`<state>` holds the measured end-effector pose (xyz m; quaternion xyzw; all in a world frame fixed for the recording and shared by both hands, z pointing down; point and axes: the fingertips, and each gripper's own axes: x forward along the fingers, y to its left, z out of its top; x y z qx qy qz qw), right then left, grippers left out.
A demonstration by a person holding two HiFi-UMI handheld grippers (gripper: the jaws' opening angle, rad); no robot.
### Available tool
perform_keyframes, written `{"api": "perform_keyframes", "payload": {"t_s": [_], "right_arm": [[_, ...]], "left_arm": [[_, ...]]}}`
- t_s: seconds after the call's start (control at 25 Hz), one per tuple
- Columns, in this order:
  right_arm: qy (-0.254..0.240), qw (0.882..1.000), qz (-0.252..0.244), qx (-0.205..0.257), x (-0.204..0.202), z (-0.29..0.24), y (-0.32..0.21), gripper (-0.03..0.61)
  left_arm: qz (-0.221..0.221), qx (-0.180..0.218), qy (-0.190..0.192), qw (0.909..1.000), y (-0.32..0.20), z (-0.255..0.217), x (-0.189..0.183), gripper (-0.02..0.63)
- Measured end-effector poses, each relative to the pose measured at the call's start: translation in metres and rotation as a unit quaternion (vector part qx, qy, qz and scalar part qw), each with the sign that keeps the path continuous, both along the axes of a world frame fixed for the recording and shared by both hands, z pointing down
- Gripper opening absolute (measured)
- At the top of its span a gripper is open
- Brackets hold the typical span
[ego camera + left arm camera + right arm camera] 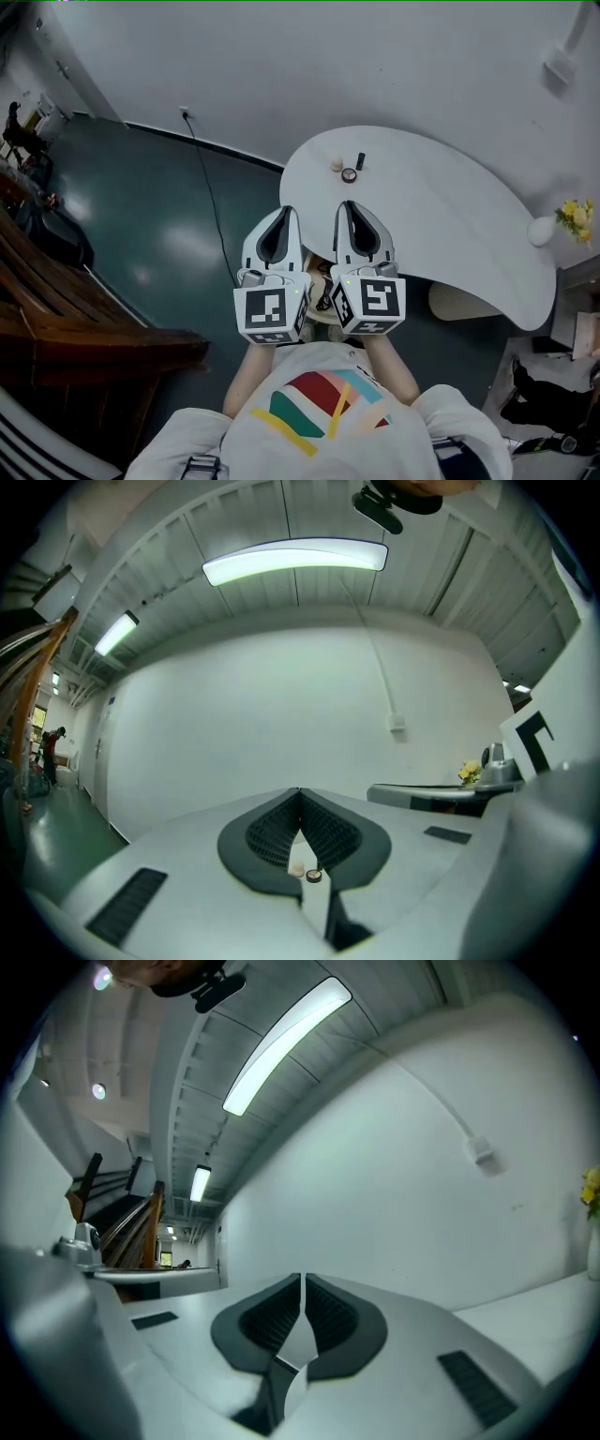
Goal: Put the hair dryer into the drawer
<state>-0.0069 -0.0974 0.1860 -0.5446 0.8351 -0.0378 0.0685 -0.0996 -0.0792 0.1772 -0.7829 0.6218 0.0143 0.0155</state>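
No hair dryer and no drawer shows in any view. In the head view both grippers are held side by side, level, in front of the person's chest. My left gripper (285, 212) is shut with nothing between its jaws; in the left gripper view (300, 795) the black pads meet at the tip. My right gripper (349, 205) is shut and empty too, its pads together in the right gripper view (302, 1281). Both point towards a white curved table (431, 216).
On the table's far end lie a small cream disc (337, 165), a dark ring (349, 174) and a black stub (360, 160). A white vase (541, 231) with yellow flowers (574, 216) stands at the right. A black cable (208, 187) runs across the green floor. Wooden stairs (56, 291) are at the left.
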Motion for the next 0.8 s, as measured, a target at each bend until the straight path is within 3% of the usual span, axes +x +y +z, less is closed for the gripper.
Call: {"api": "perform_keyframes", "payload": {"t_s": [0.2,0.8], "right_arm": [[0.013,0.999,-0.004,0.034,0.001,-0.016,-0.008,0.011],[0.034,0.997,-0.063,0.041,-0.002,-0.012,-0.008,0.011]], "left_arm": [[-0.006,0.027,-0.003,0.9996,-0.007,-0.014,0.0,0.017],[-0.025,0.023,-0.012,0.9993,-0.015,-0.009,0.018,0.017]]}}
